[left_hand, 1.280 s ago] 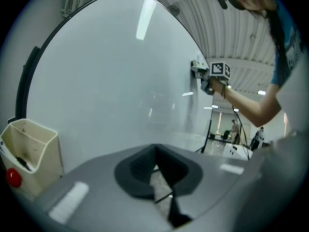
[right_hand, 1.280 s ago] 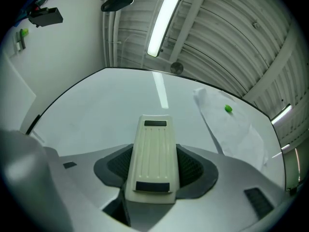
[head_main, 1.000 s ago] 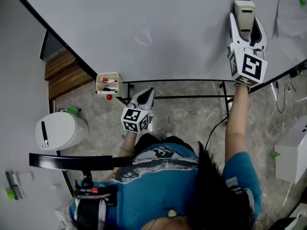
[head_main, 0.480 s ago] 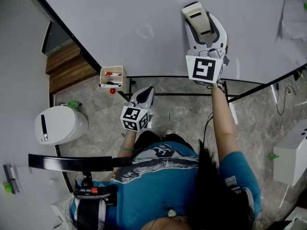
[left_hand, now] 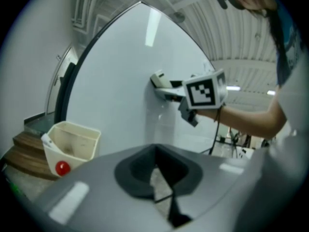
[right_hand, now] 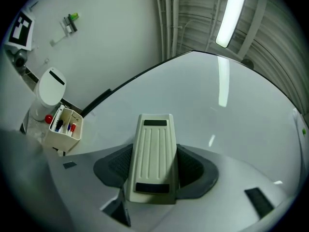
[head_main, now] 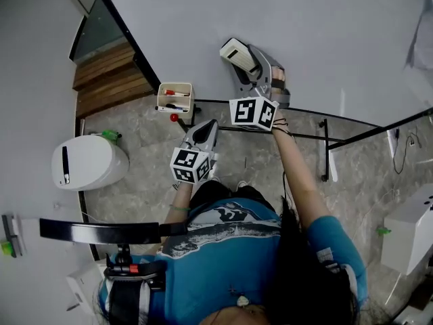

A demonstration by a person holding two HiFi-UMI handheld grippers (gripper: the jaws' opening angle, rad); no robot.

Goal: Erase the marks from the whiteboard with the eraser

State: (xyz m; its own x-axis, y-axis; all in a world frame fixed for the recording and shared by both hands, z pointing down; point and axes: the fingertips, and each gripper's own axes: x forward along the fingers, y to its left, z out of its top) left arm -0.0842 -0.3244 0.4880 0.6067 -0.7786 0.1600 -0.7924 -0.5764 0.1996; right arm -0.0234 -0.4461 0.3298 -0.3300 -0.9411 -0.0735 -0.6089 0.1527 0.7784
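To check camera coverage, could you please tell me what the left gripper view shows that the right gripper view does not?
Only the left gripper view shows the right gripper from outside and the person's forearm. Only the right gripper view shows the eraser and its ribbed back between its tongs, and the white bin. Both show the whiteboard and the pen holder.

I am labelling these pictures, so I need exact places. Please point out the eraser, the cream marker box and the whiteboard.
eraser (right_hand: pixel 153 156), right gripper view, on the middle of its ribbed back.
cream marker box (left_hand: pixel 82 159), left gripper view, on its outer wall.
whiteboard (head_main: pixel 318 39), head view, on its bare surface.
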